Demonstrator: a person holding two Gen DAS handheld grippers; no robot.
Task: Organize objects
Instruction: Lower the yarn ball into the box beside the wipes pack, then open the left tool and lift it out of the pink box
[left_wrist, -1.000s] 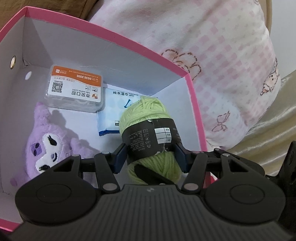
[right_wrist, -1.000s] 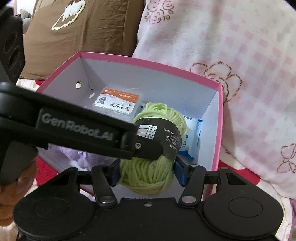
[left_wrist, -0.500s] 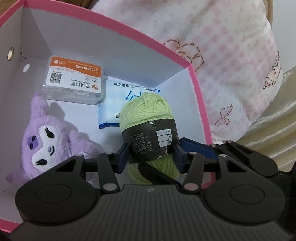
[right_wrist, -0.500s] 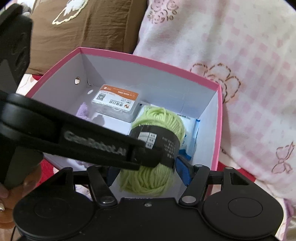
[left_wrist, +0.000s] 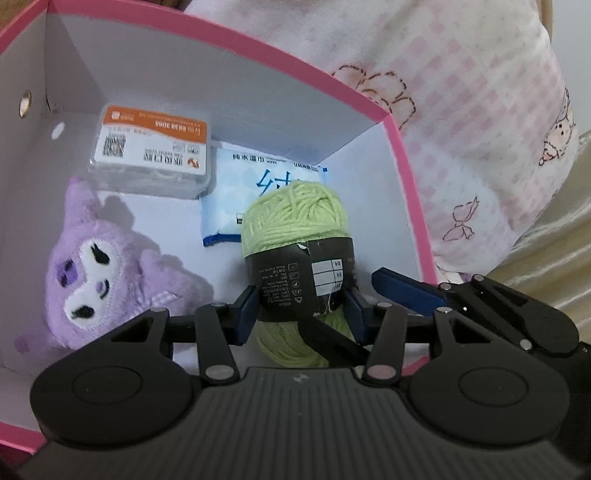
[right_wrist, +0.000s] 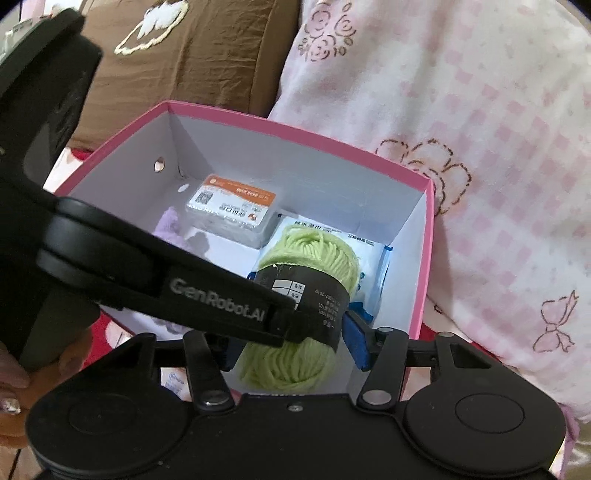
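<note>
Behind and right of the open container: pink-and-white checked blanket (right_wrist: 498, 155), soft and bulging, printed with outlined flowers, roses, bows and small cartoon figures. Left of blanket, at rear: brown cushion (right_wrist: 192, 55) with cream embroidered motif, wrinkled cover. Lower left, under container edge: red patterned fabric (right_wrist: 101, 328), partly hidden. Far right in left wrist view: pale gold satin fabric (left_wrist: 554, 258), folded in glossy ridges, just beside blanket.

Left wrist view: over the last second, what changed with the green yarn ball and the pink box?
The green yarn ball with a black label, clamped by the left gripper, sank deeper into the pink-rimmed white box. The right gripper stayed beside it. The purple plush toy, clear plastic case and wipes packet stayed put.
</note>
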